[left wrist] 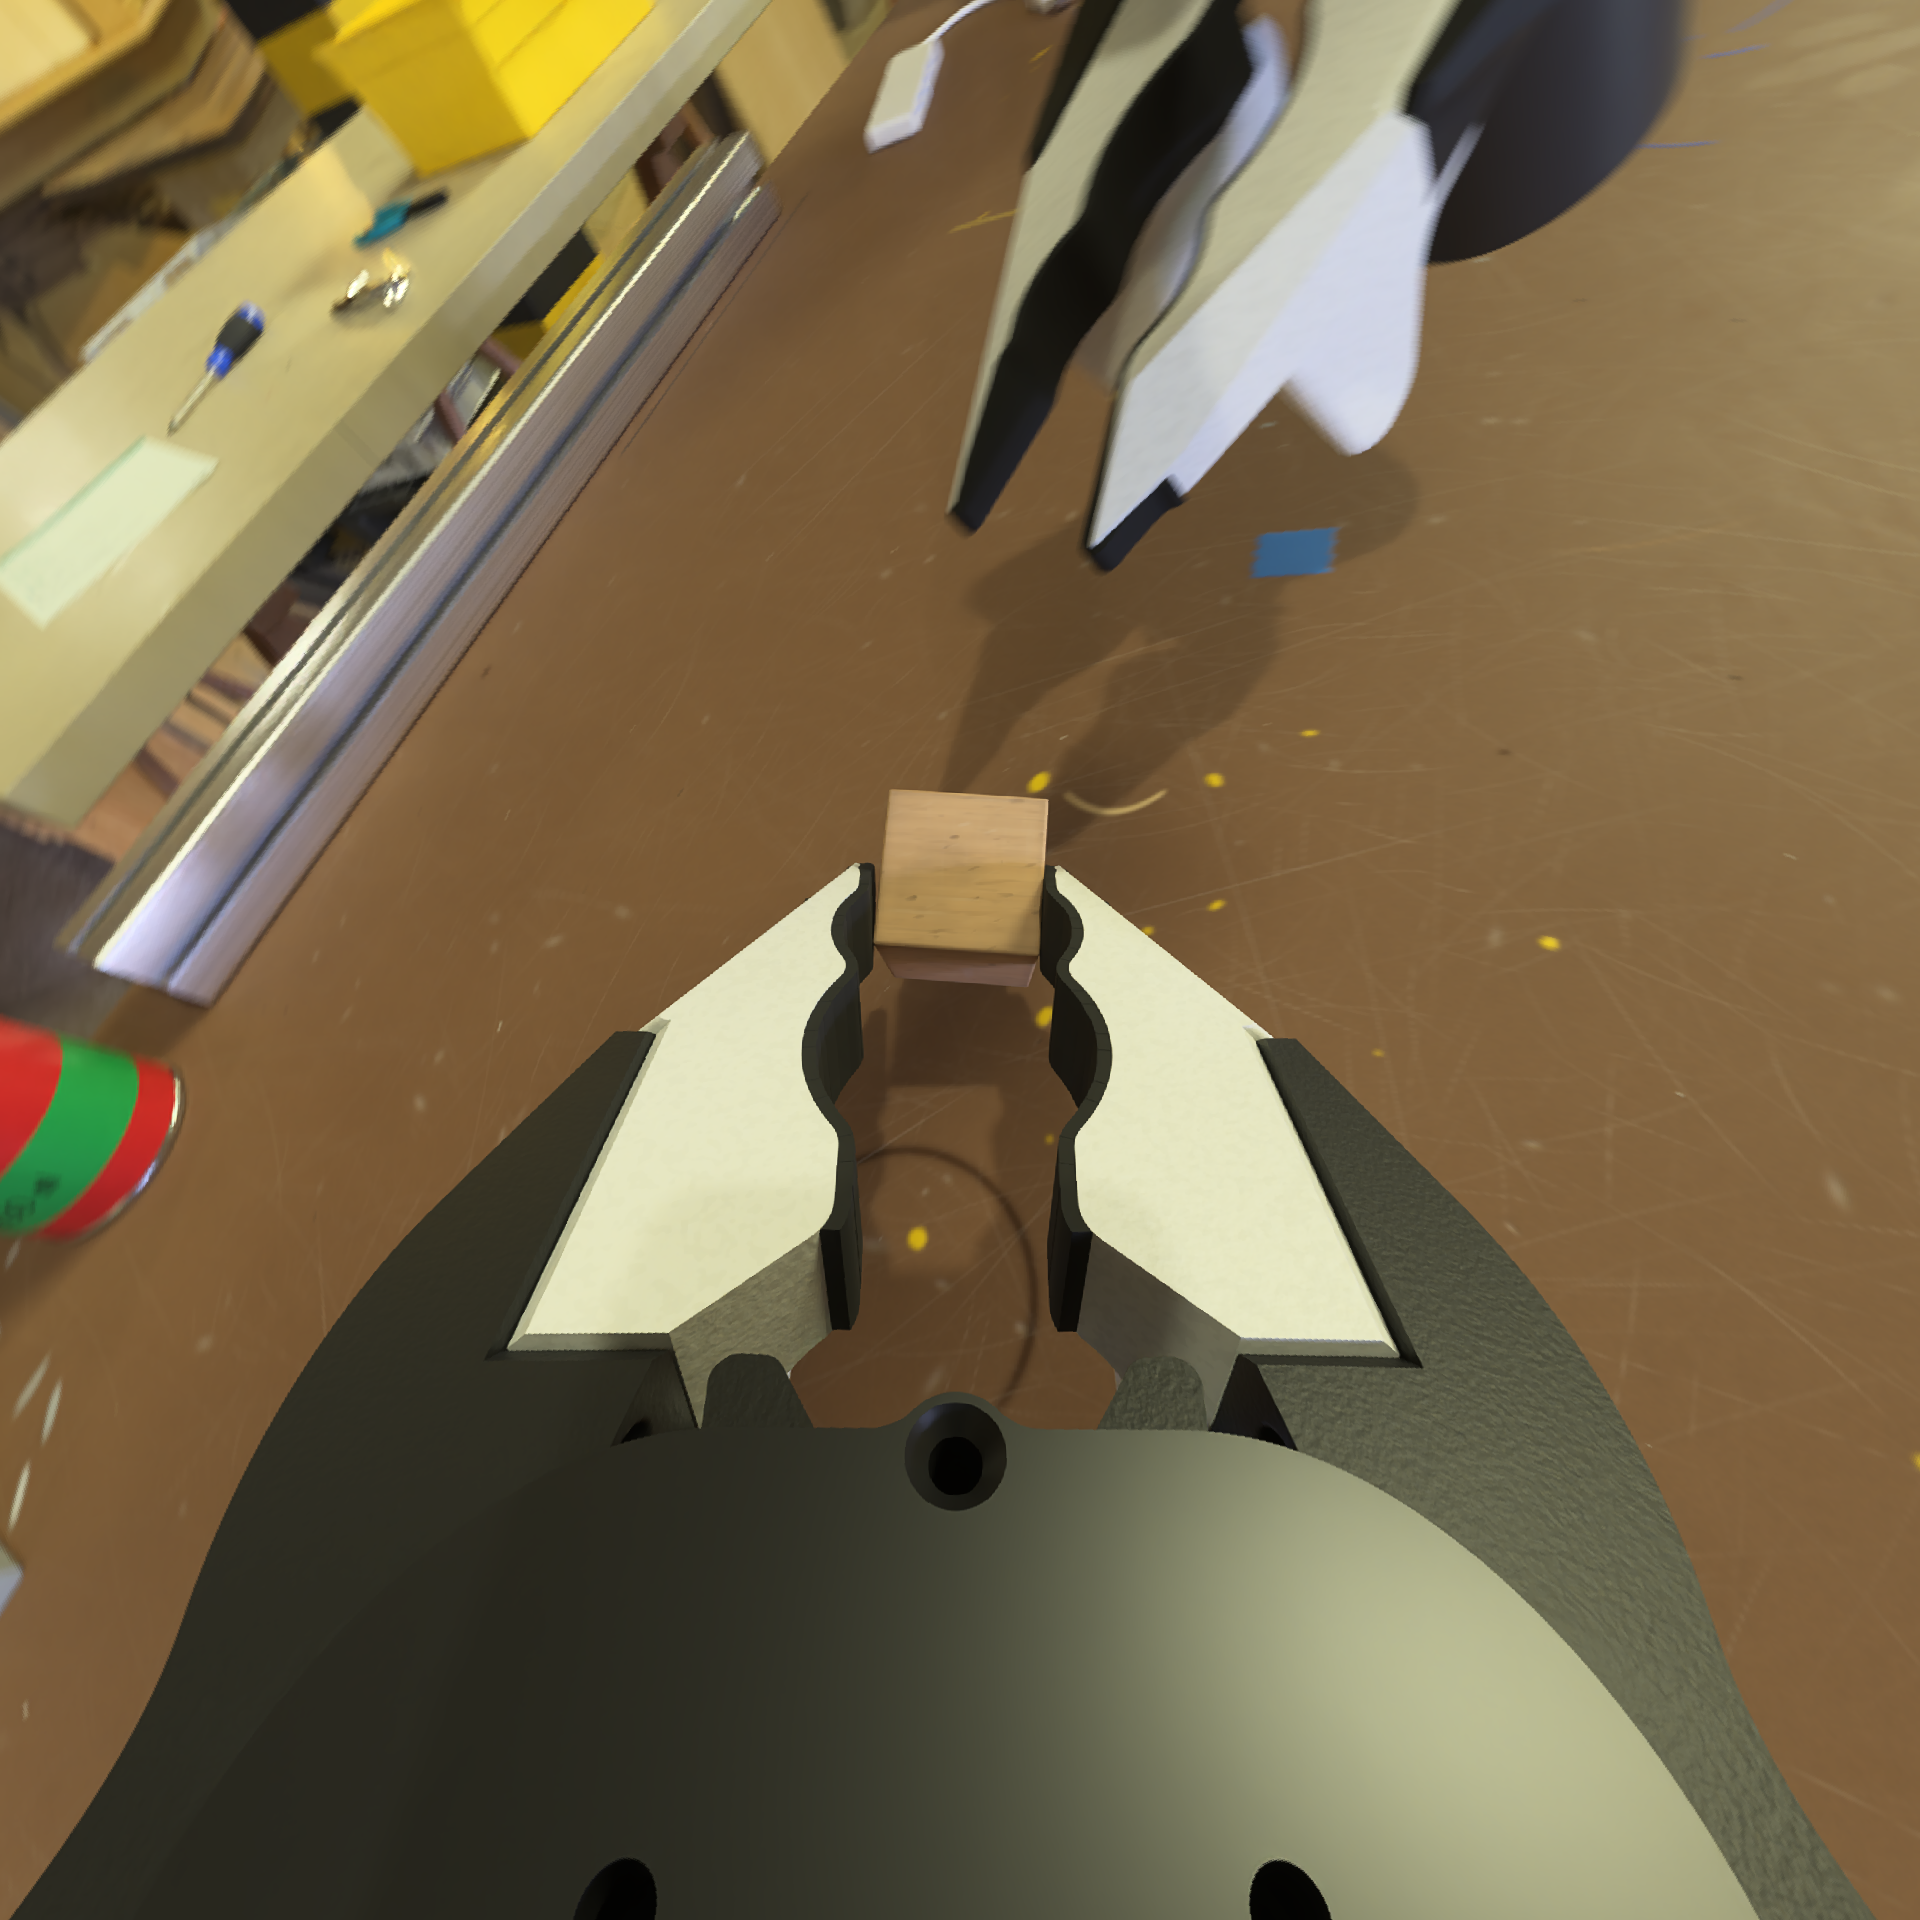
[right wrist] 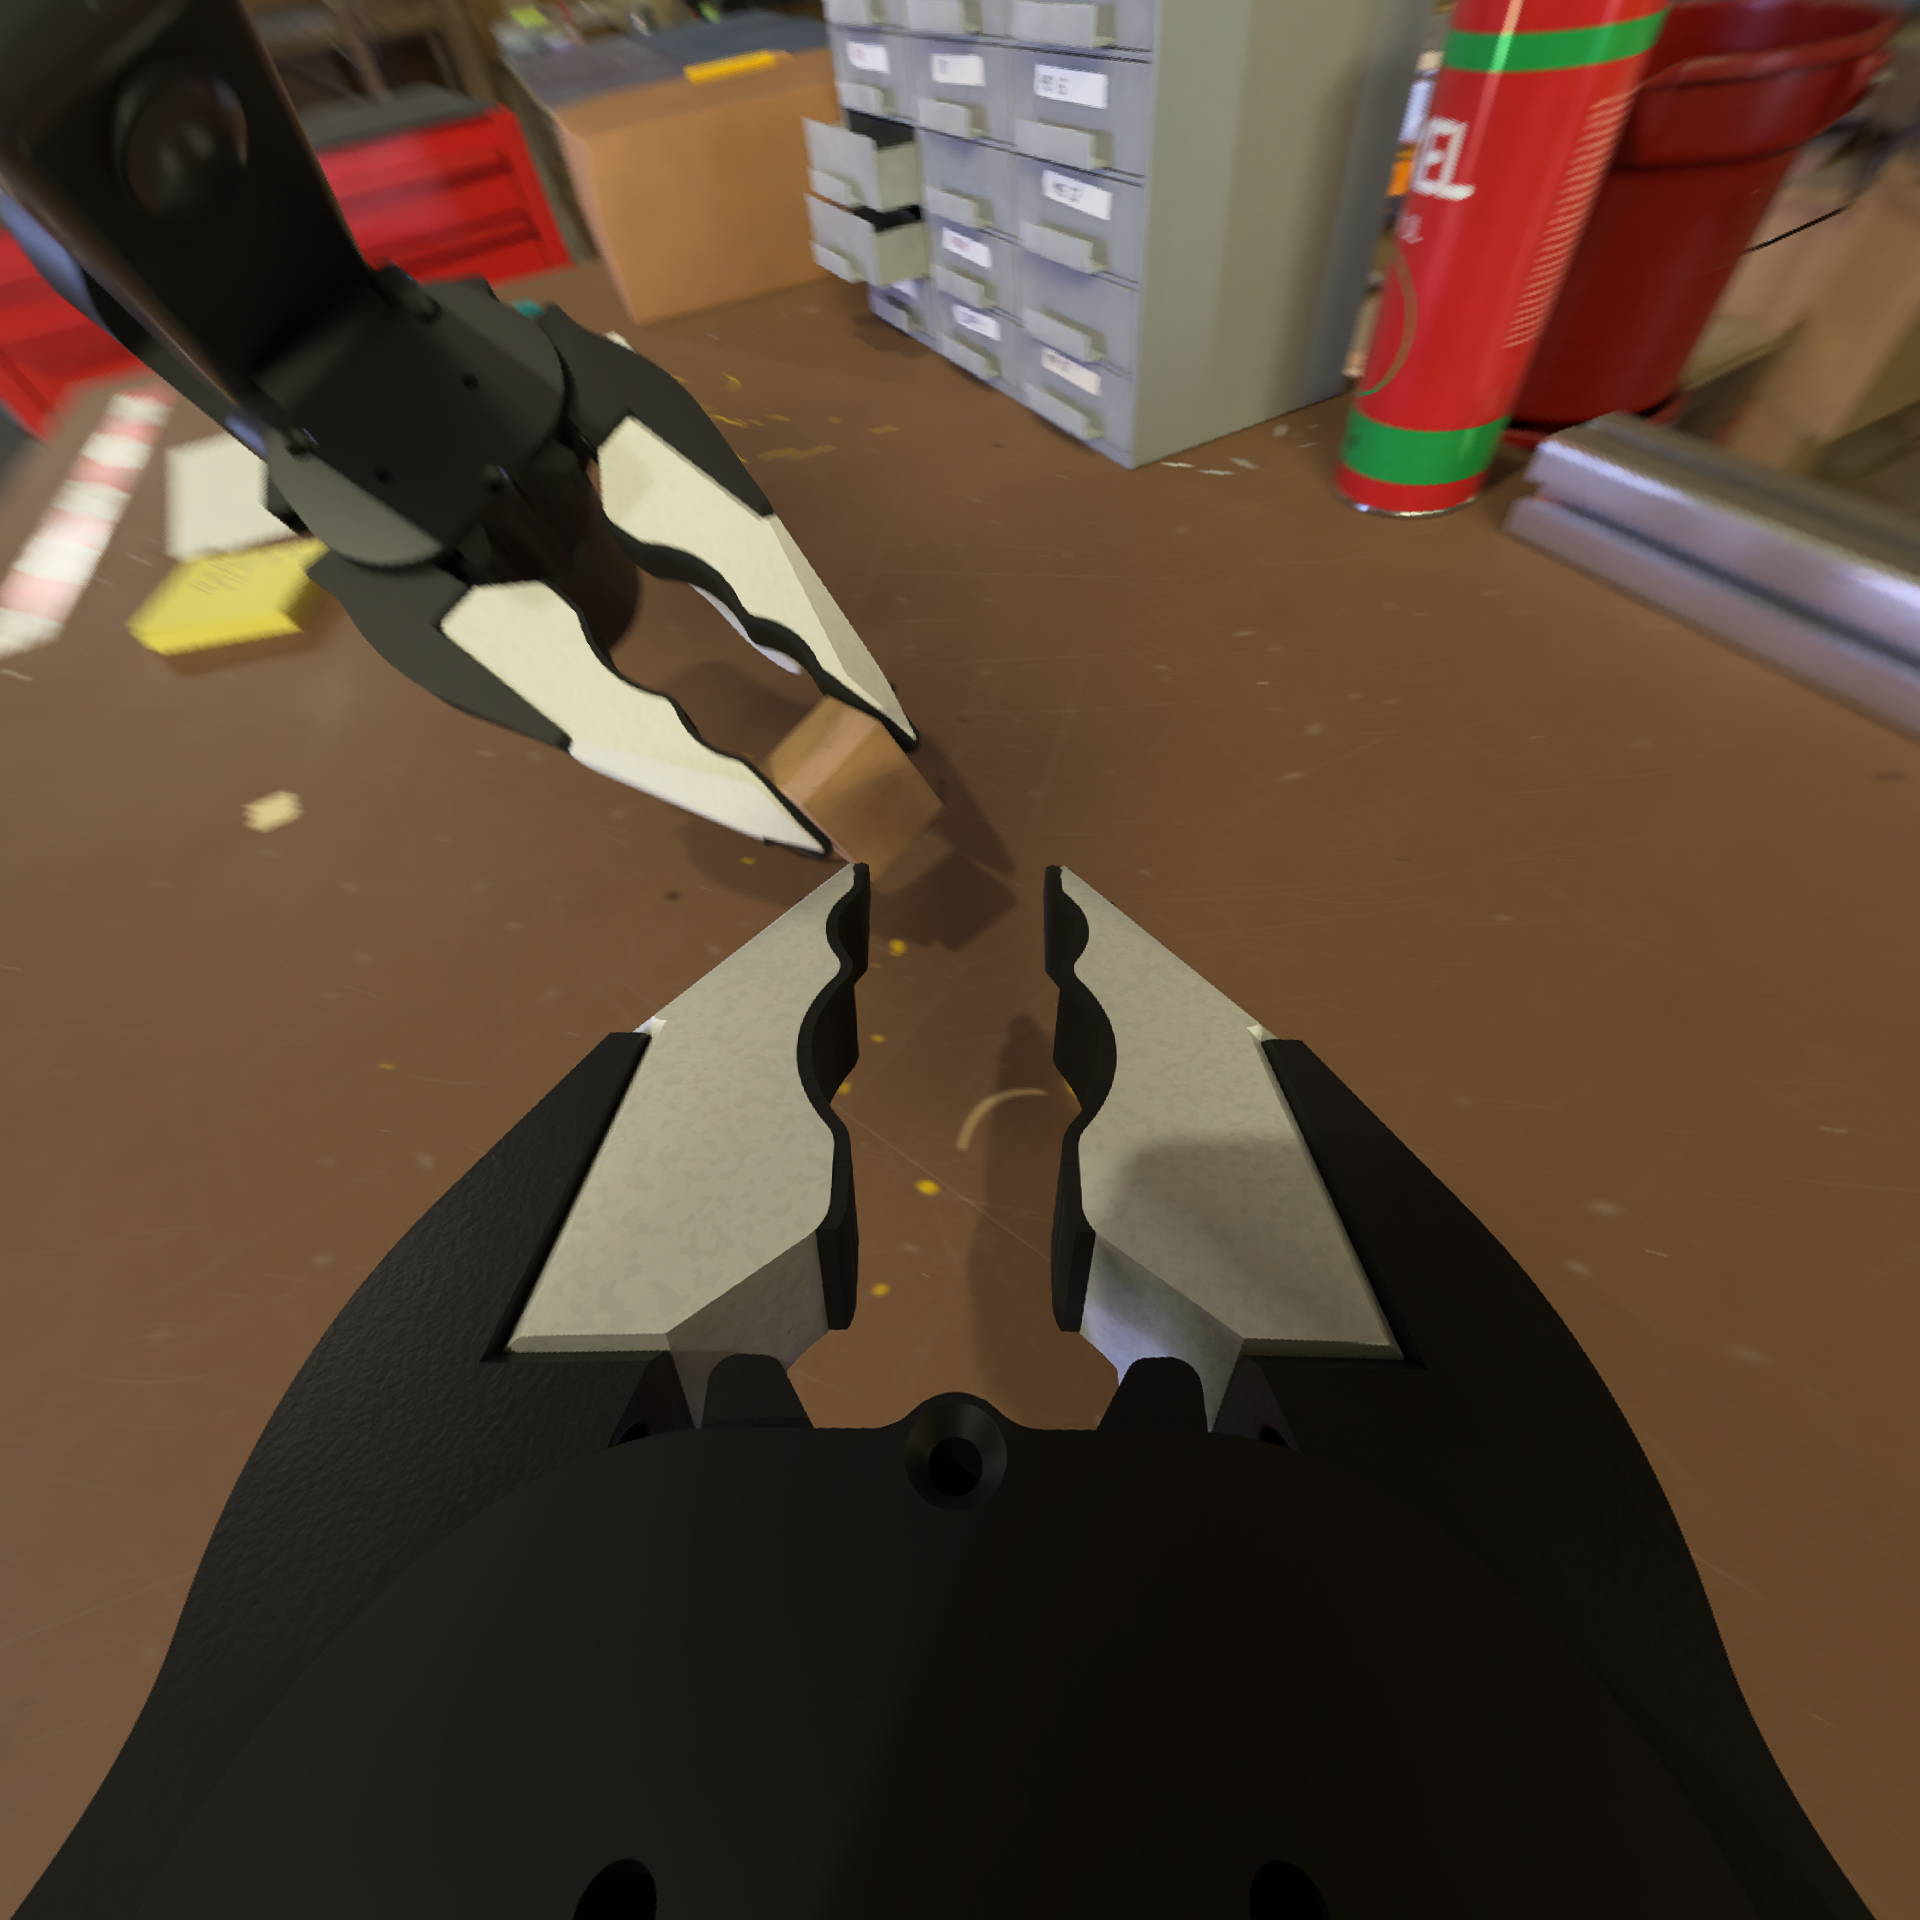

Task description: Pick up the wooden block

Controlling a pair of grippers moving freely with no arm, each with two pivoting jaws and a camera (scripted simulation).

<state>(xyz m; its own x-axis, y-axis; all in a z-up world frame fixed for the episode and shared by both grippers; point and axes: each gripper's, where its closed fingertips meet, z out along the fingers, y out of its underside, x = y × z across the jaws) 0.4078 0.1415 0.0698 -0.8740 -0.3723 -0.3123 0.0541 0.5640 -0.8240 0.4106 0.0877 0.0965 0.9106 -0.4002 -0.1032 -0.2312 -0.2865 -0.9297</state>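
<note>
The wooden block is a small light-brown cube on the brown table. My left gripper is shut on it, with both fingertips pressed against its sides. In the right wrist view the left gripper comes down from the upper left and holds the block tilted, with a shadow under it. My right gripper is open and empty, with its tips just short of the block. In the left wrist view it hangs over the table beyond the block.
A red and green can stands at the back right, also at the left edge of the left wrist view. Metal rails, a grey drawer cabinet, a cardboard box and a red bucket line the back. A blue patch lies flat.
</note>
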